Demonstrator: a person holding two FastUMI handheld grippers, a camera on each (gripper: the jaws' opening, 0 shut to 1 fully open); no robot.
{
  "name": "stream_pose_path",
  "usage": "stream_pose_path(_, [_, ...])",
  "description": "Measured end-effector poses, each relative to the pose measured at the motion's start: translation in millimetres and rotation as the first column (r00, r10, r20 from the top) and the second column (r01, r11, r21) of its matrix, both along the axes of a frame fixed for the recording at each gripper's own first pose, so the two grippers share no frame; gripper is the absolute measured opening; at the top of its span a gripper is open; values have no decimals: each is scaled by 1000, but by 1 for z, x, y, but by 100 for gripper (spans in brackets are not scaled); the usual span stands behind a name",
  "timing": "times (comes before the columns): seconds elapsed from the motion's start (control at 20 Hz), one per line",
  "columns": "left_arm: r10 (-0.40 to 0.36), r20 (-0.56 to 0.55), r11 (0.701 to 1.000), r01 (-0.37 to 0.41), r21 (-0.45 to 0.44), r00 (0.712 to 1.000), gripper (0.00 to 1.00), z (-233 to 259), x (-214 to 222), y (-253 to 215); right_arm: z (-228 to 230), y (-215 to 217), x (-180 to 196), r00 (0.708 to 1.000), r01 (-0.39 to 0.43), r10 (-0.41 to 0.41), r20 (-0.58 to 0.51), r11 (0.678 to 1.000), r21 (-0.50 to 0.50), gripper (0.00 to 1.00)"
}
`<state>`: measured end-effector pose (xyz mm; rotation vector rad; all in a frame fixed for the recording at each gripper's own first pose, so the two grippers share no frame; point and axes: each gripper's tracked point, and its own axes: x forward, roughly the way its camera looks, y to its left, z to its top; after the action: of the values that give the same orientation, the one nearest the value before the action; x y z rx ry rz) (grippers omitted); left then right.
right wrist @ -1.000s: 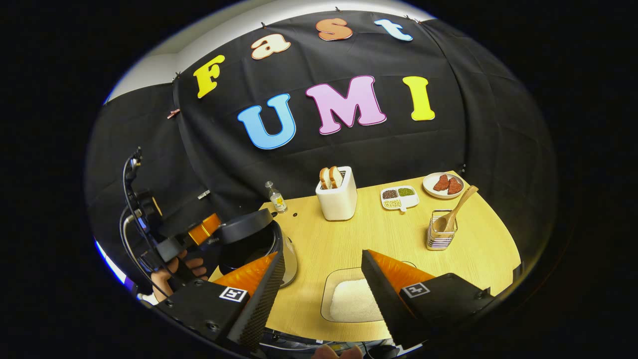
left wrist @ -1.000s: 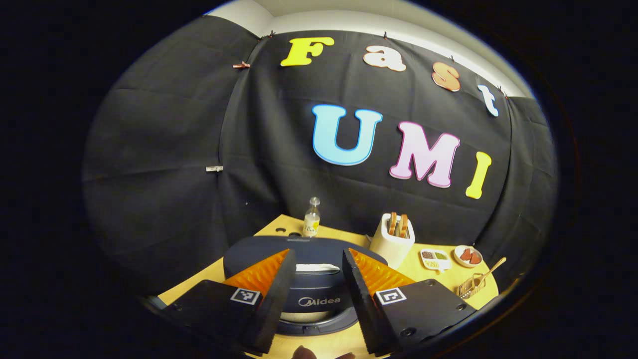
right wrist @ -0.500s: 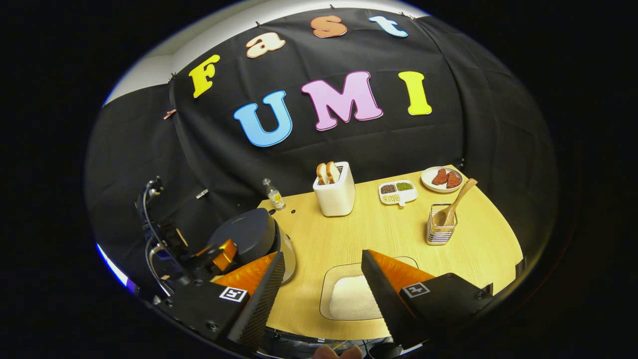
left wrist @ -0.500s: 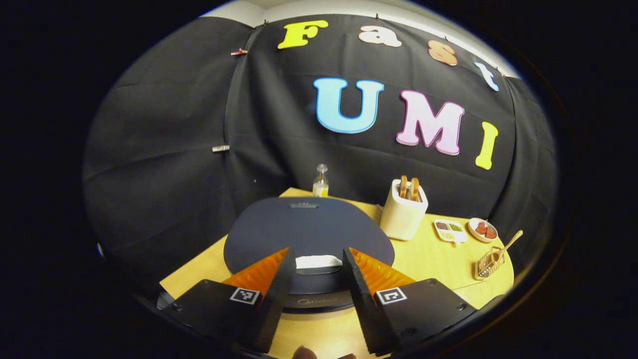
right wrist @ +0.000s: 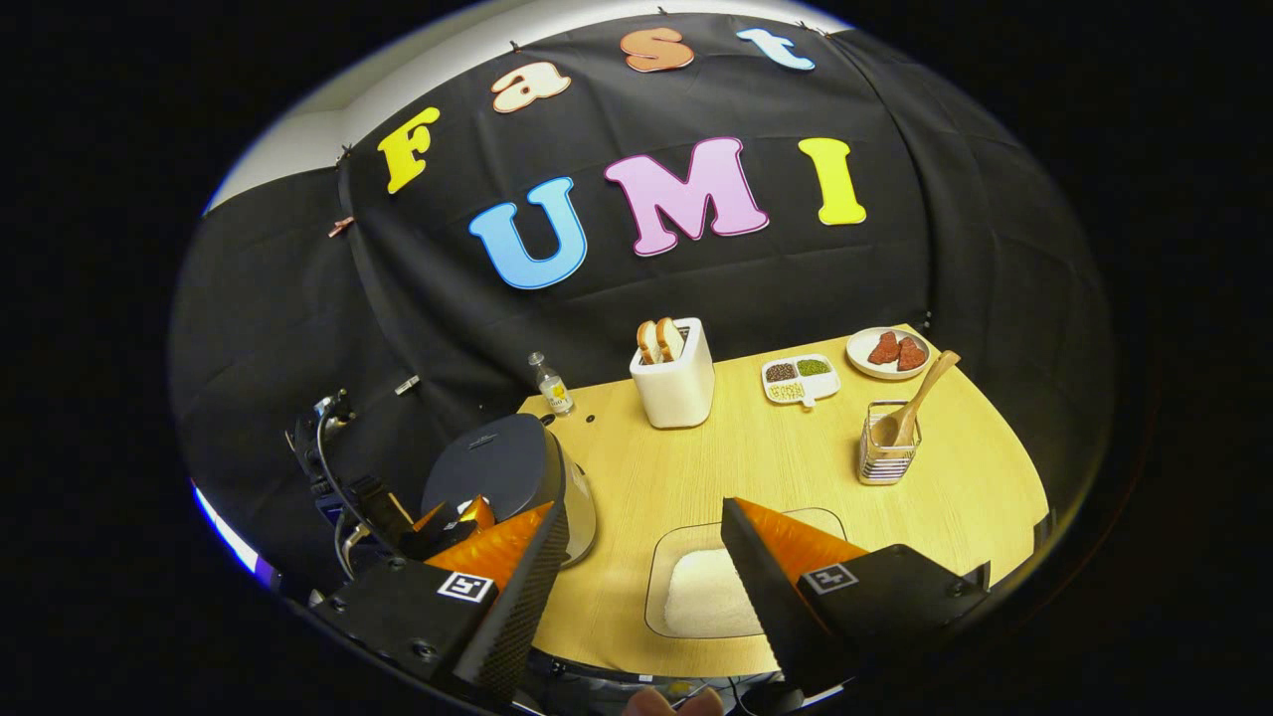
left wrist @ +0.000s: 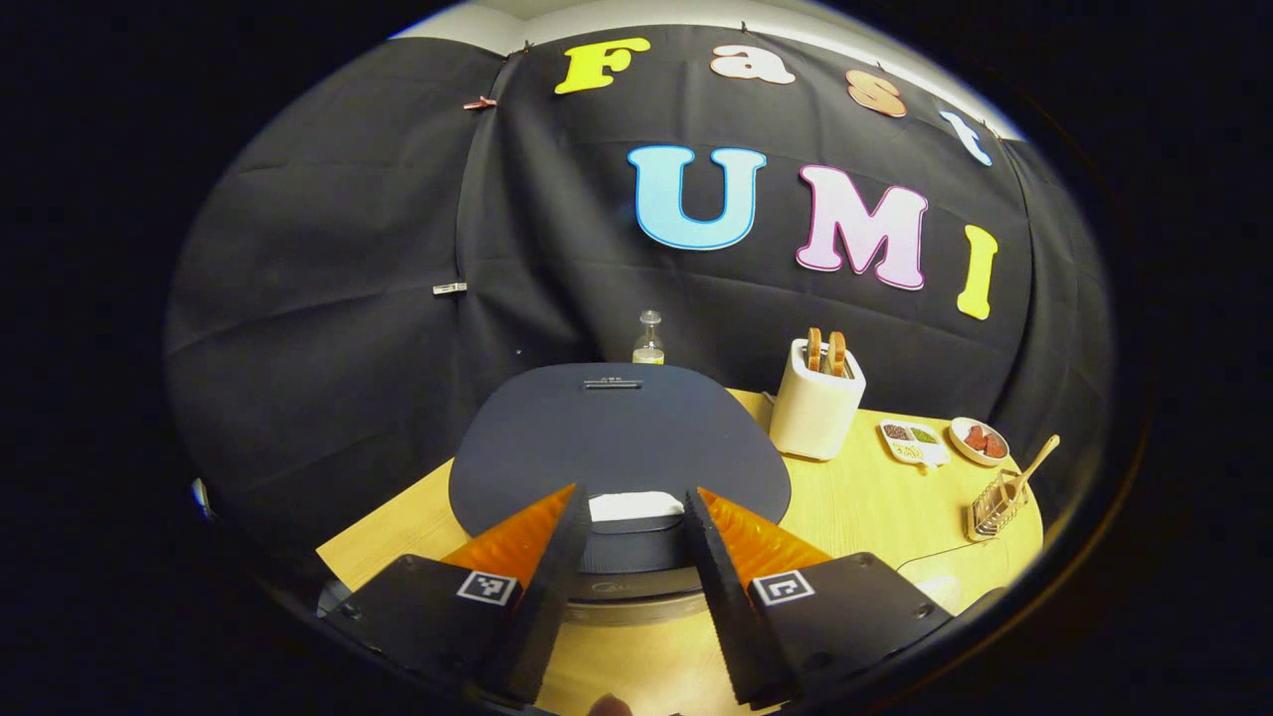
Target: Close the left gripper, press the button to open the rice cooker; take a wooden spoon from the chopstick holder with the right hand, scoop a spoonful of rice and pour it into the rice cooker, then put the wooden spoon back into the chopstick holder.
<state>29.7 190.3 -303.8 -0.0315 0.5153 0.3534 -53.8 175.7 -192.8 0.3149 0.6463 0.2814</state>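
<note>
The first step is in hand: opening the rice cooker (left wrist: pixel 617 447). In the left gripper view, the left gripper (left wrist: pixel 625 512) hangs just over the front edge of the cooker. Its two fingers stand apart, with a wide gap between them, and they hold nothing. The pale button (left wrist: pixel 635 505) sits right in that gap, at the front of the dark lid (left wrist: pixel 617 433). The lid lies flat and looks closed.

The task says to close the left gripper before pressing. So I think the next move is to bring the fingers together, then push down on the pale button until the lid pops up. The fingers need to land on the button and not on the lid beside it.

In the right gripper view, the right gripper (right wrist: pixel 644 527) waits above the near side of the counter (right wrist: pixel 776 457). Its fingers are wide apart too, and empty. A clear tray of rice (right wrist: pixel 706 597) lies just below it. The wooden spoon (right wrist: pixel 910 403) leans in the wire chopstick holder (right wrist: pixel 888 455), well away on the right side of the counter. It is untouched. The rice cooker (right wrist: pixel 497 477) sits on the left, with the left gripper (right wrist: pixel 453 517) at its front edge.

The spoon step looks like it comes after the lid is open.
</note>
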Motion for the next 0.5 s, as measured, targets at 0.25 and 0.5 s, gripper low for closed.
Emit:
stream_pose_path(0.25, [4, -14, 998, -3, 58, 1000, 72, 3, -21, -10, -1, -6, -1, 1000, 12, -12, -9, 1000, 13, 96])
stream_pose_path(0.5, [13, 4, 1000, -13, 15, 1000, 72, 3, -18, -8, 3, -1, -6, 1000, 4, -4, -7, 999, 33, 96])
